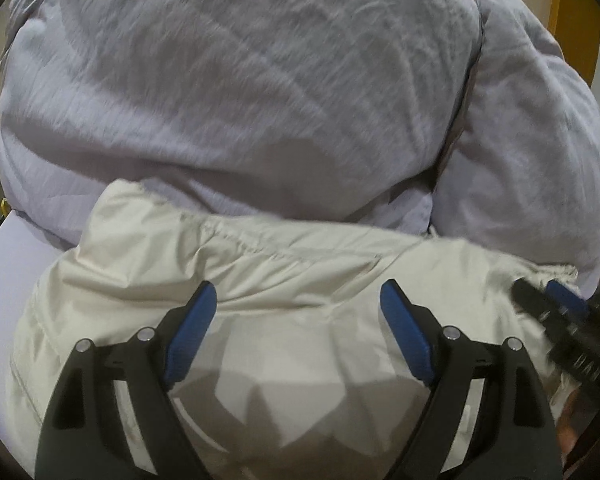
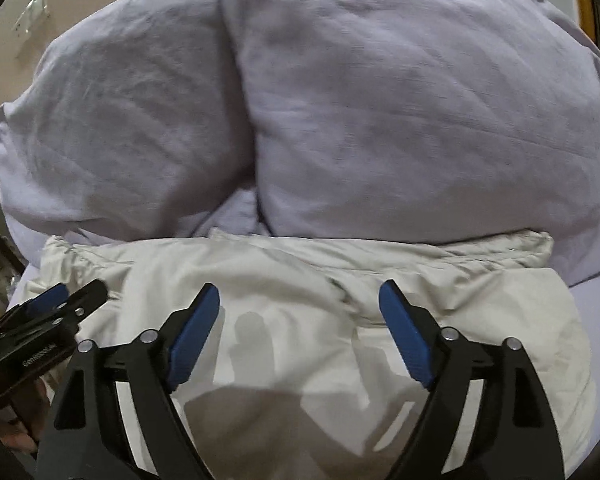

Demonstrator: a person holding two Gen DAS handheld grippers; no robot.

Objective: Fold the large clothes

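Cream puffer garment point(image 1: 284, 280), one only, lying on the lavender sheet point(image 1: 12, 256) just in front of the bedding, already doubled into a compact bundle with a seamed edge along its far side. Probably near the end of folding; maybe one last fold or a smoothing left. Left gripper point(image 1: 298, 300) and right gripper point(image 2: 299, 300), two in all, hovering above it side by side, jaws spread wide, nothing clasped. Behind: one rumpled lavender duvet point(image 1: 228, 80), one matching pillow point(image 1: 532, 152).
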